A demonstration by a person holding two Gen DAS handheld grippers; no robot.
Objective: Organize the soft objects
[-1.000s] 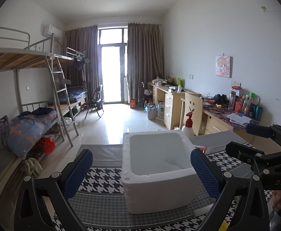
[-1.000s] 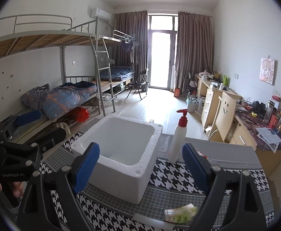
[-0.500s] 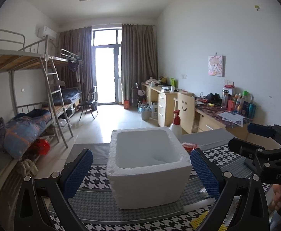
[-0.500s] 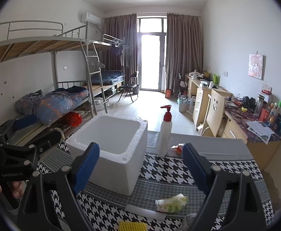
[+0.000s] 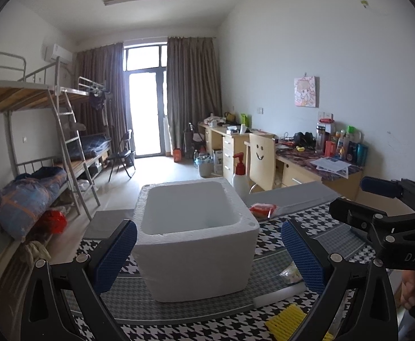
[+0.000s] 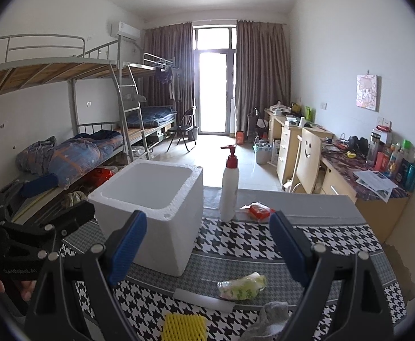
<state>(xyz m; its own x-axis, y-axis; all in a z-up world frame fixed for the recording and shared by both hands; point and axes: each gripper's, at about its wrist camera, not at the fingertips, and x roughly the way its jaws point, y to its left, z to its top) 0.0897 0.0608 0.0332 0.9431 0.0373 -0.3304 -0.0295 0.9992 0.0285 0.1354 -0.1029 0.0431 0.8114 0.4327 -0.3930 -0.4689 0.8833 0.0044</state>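
A white foam box [image 5: 196, 236] stands open on the houndstooth table; it also shows in the right wrist view [image 6: 153, 213]. My left gripper [image 5: 207, 258] is open and empty in front of the box. My right gripper [image 6: 207, 251] is open and empty, right of the box. Near it lie a yellow ribbed sponge [image 6: 184, 326], a green-white packet [image 6: 241, 285], a grey cloth [image 6: 272, 319] and a white strip [image 6: 203, 299]. A red packet [image 6: 260, 210] lies further back. The sponge [image 5: 285, 322] and red packet [image 5: 262, 209] also show in the left wrist view.
A white pump bottle [image 6: 229, 190] with a red top stands just right of the box. The table's far edge is a grey band [image 6: 306, 207]. Beyond are bunk beds [image 6: 73, 153] at left and desks with a chair [image 6: 306, 164] at right.
Both grippers have drawn back from the box. The sponge, cloth and packet have come into view at the bottom. Both jaws stay open.
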